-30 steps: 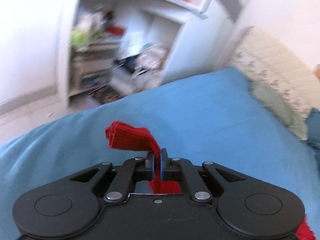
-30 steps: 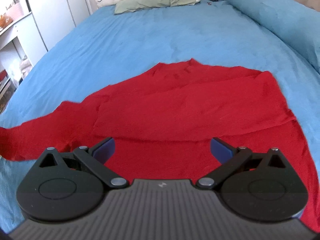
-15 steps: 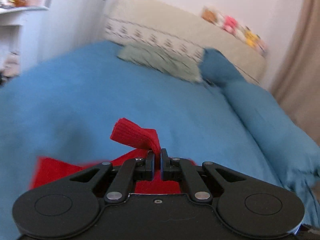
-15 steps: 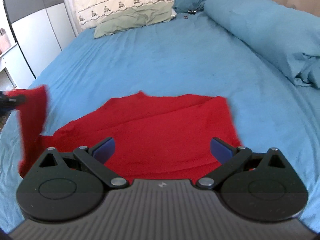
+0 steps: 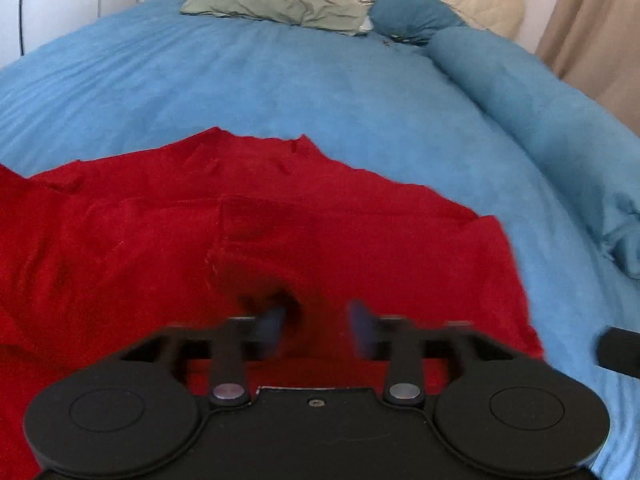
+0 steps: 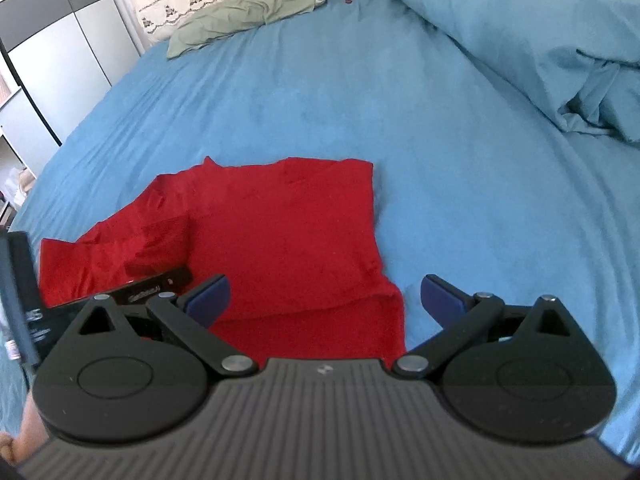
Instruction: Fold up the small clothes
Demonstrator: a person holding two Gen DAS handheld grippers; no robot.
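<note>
Red garment (image 6: 280, 248) on blue bedsheet (image 6: 300, 100) — green pillow (image 6: 240, 12) beyond | rolled duvet (image 6: 520, 28) right

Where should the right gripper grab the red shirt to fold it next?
Probably the near right corner of the red shirt, coming from the right over bare blue sheet. That edge lies flat and straight, right beside the open right gripper.

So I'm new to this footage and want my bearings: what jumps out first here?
The bright red garment spread flat on the blue bedsheet, partly folded. The left gripper hangs just over it, jaws opening with nothing pinched between them; the right gripper is open at the garment's near right corner. A sage-green pillow lies at the headboard.
</note>
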